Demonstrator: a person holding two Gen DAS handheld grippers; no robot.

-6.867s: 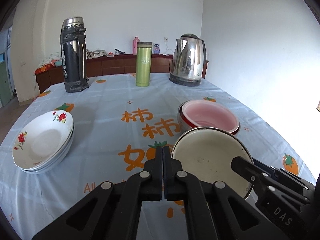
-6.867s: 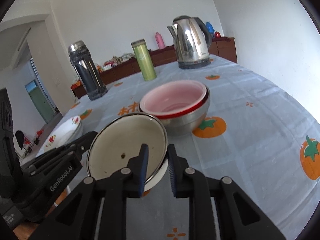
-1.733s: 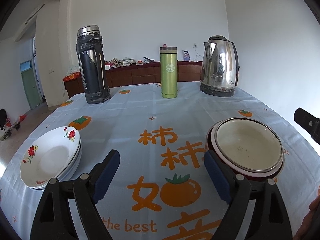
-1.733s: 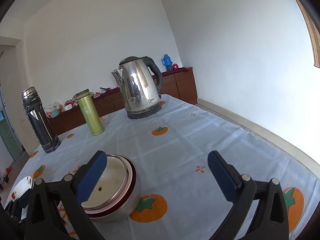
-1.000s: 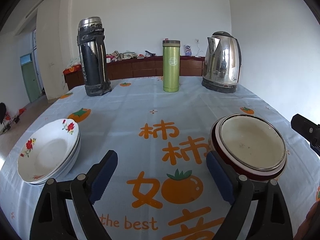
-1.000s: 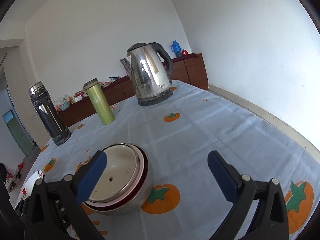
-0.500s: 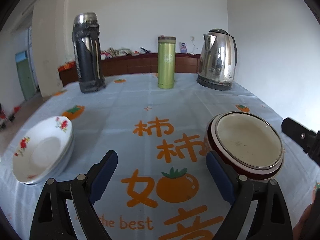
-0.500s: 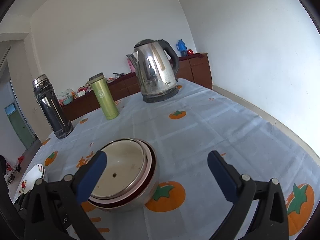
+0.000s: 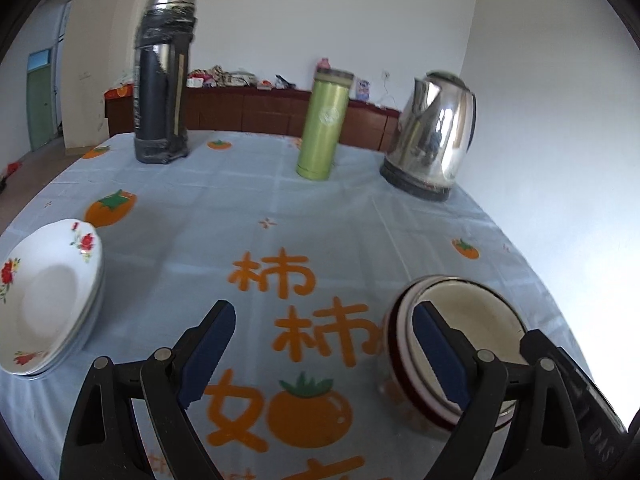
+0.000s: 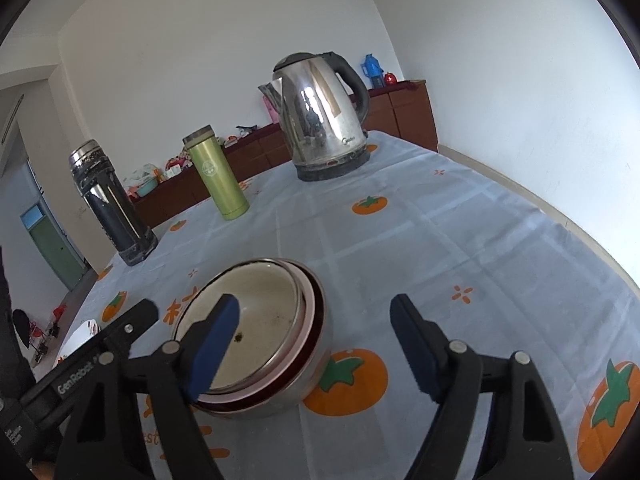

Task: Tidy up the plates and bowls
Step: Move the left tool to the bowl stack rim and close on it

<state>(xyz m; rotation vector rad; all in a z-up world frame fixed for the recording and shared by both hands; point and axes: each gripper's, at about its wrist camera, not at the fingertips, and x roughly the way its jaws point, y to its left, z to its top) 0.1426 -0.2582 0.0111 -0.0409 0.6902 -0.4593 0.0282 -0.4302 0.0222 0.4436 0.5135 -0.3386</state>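
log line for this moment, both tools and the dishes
left tool open, empty | right tool open, empty | bowls nested | plates stacked | both on table

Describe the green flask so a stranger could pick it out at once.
Start at the table with the persimmon-print cloth and look to its far edge, where three tall vessels stand in a row. The green flask is the middle one, between the black thermos and the steel kettle. It alone is slim and lime green.

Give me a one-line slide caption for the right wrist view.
Open right gripper beside the nested bowls on the persimmon-print tablecloth, kettle behind.
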